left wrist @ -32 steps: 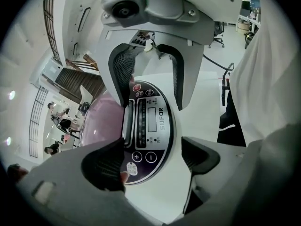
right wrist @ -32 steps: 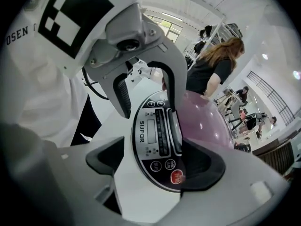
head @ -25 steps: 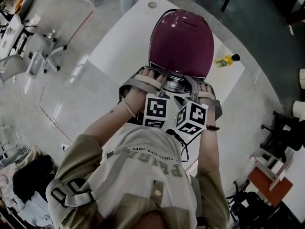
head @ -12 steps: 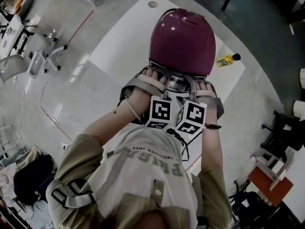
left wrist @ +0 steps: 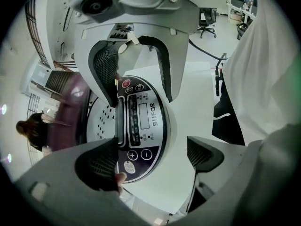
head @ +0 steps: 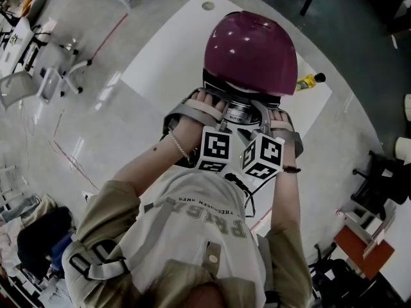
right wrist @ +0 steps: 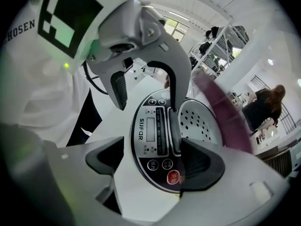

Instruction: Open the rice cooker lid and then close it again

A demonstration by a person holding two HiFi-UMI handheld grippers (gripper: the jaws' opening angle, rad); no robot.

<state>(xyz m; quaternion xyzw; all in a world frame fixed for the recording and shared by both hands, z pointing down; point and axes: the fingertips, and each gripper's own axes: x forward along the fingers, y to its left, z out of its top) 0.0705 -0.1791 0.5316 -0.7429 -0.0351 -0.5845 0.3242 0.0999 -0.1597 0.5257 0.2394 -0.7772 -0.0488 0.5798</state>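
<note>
The rice cooker stands on the white table (head: pixel 160 63), its magenta lid (head: pixel 250 53) lifted a little at the front. Both grippers are at its front, side by side. In the left gripper view my left gripper (left wrist: pixel 149 159) is open; its jaws have just been opening, with only the control panel (left wrist: pixel 141 121) showing between them. The perforated inner lid (left wrist: pixel 101 121) shows under the raised magenta shell. My right gripper (right wrist: pixel 155 161) is open too, one pad (right wrist: pixel 200 166) lying over the panel's edge by the latch bar. The pads grip nothing.
A yellow bottle (head: pixel 306 81) lies on the table right of the cooker. Office chairs (head: pixel 45 76) stand at the far left, and a red-topped piece of furniture (head: pixel 363 249) at the lower right. A person (left wrist: pixel 33 131) stands in the background.
The magenta lid has tipped up at its front edge, leaving a dark gap above the panel. Both hands and grippers stay in place at the cooker's front.
</note>
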